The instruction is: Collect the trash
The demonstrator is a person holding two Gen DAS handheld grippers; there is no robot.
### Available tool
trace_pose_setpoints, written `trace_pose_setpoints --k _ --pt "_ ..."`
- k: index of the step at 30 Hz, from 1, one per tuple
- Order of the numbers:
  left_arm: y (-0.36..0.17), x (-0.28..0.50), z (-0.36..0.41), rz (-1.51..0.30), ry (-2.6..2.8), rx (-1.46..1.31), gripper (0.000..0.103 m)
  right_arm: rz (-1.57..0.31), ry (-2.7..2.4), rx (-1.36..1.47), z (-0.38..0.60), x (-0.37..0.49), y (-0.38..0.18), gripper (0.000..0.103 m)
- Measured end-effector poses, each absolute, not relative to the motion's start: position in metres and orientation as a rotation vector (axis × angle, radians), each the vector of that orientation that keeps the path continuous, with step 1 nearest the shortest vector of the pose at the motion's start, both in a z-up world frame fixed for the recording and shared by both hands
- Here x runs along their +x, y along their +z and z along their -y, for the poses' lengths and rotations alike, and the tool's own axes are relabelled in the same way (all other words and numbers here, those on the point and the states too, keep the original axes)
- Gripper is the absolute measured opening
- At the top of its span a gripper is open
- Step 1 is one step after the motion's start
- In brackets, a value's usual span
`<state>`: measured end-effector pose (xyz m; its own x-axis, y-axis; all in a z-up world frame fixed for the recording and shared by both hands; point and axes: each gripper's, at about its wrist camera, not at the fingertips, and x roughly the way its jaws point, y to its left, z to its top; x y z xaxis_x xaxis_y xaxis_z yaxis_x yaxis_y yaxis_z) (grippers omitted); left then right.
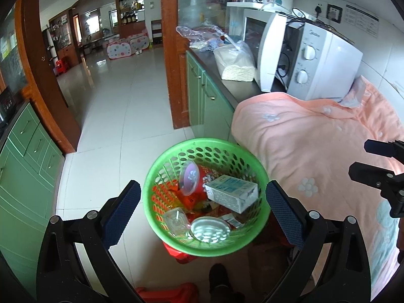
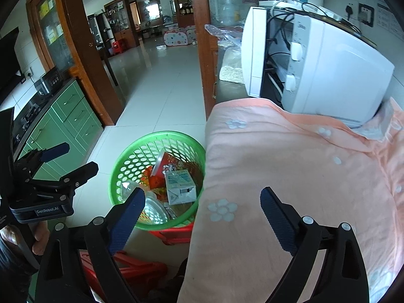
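A green perforated basket (image 1: 161,166) stands on a red stool (image 1: 176,253) beside the counter. It holds a white carton (image 1: 232,194), a clear round lid (image 1: 189,178), red wrappers, a clear plastic cup and a silvery round lid (image 1: 208,232). My left gripper (image 1: 202,185) hangs above the basket, open and empty. My right gripper (image 2: 202,193) is open too, with nothing between its fingers. It straddles the edge of the peach flowered cloth (image 2: 290,176) and the basket (image 2: 126,156). The carton (image 2: 180,186) shows there as well.
The peach cloth (image 1: 315,151) covers the counter on the right. Behind it a white microwave (image 1: 323,60) stands with its door open, and a clear bag of white material (image 1: 236,61) lies past it. Green cabinets (image 1: 27,151) line the left; pale tiled floor runs ahead.
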<state>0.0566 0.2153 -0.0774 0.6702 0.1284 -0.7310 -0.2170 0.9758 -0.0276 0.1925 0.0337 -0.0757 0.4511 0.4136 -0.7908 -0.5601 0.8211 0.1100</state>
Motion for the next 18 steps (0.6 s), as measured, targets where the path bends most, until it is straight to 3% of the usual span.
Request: trace_pose_setpoints --k 18 --pt "-0.062 0.034 -0.187 -0.787 0.198 -0.096 0.098 -0.9 0.513 -0.186 -0.002 0.16 -0.068 0.093"
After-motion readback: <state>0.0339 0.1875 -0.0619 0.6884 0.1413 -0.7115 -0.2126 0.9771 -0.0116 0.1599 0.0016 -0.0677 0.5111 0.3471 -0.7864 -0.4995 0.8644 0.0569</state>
